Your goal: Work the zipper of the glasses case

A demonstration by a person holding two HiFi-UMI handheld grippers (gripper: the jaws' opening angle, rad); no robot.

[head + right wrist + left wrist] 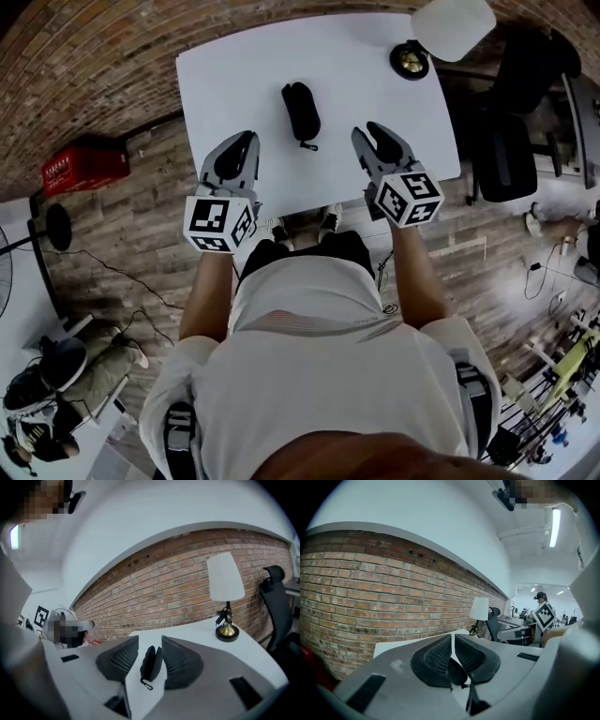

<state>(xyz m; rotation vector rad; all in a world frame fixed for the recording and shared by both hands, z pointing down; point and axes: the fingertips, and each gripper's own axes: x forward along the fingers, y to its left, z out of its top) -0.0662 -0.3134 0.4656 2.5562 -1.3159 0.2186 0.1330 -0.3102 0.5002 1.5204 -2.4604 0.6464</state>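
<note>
head view: left claw point(249, 137) closed, right claw point(366, 130) slightly parted, glasses case point(301, 111) untouched.

No wording here can be read. Left of the white table point(244, 66), a red crate point(84, 166) carries white lettering too small to make out. The cubes point(219, 223) on the grippers show only black-and-white square patterns.

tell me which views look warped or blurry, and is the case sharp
Head view: strong fisheye, table edges bow, glasses case sharp. Left gripper view: brick wall curves, corners go black. Right gripper view: same bending, case crisp at lower centre.
</note>
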